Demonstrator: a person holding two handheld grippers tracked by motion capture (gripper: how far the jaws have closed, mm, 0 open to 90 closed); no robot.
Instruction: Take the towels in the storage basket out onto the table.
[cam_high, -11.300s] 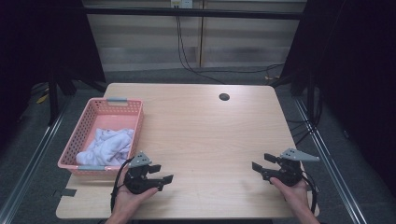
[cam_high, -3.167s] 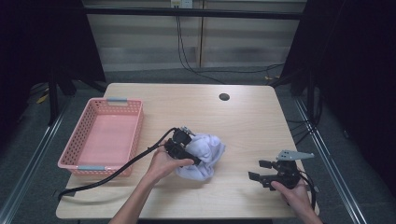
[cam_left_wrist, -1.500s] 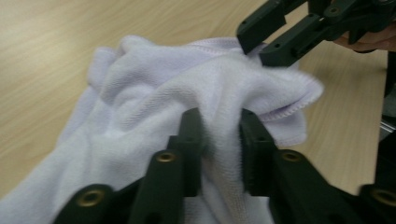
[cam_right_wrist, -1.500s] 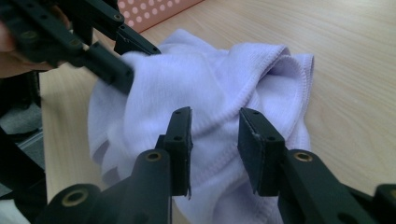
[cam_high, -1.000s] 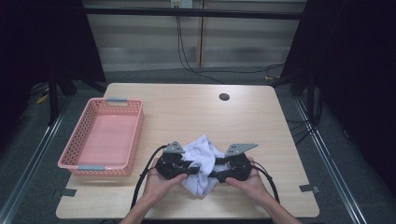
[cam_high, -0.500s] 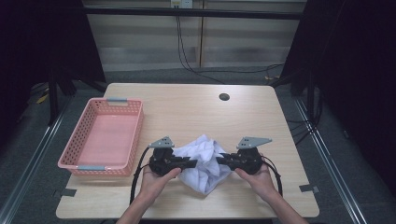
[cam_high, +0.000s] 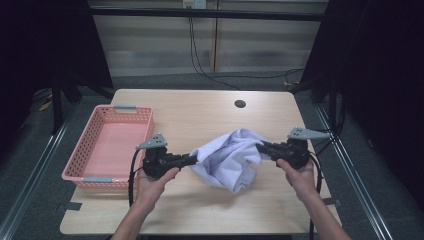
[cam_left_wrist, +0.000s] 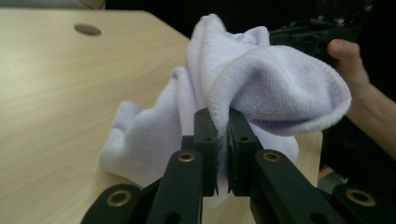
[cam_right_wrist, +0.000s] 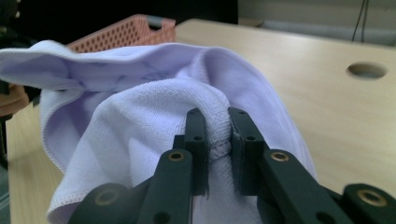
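- A lab-like recording booth, not a home.
- Black curtains (cam_high: 45, 45) flank a bare wooden bench (cam_high: 200, 115).
- Cables (cam_high: 200, 55) run down the back wall onto grey carpet.

The light wooden table (cam_high: 200, 215) carries a pink plastic mesh basket (cam_high: 80, 172) at its left edge. To the right of the basket, near the middle of the table, a white terry-cloth towel (cam_high: 227, 160) hangs between the two grippers, its lower folds resting on the tabletop. The left black two-jaw gripper (cam_high: 192, 159) sits between basket and towel, touching the towel's left side; the right black two-jaw gripper (cam_high: 261, 146) touches its right side. A small round hole (cam_high: 240, 104) lies in the tabletop beyond the towel, near the far edge.
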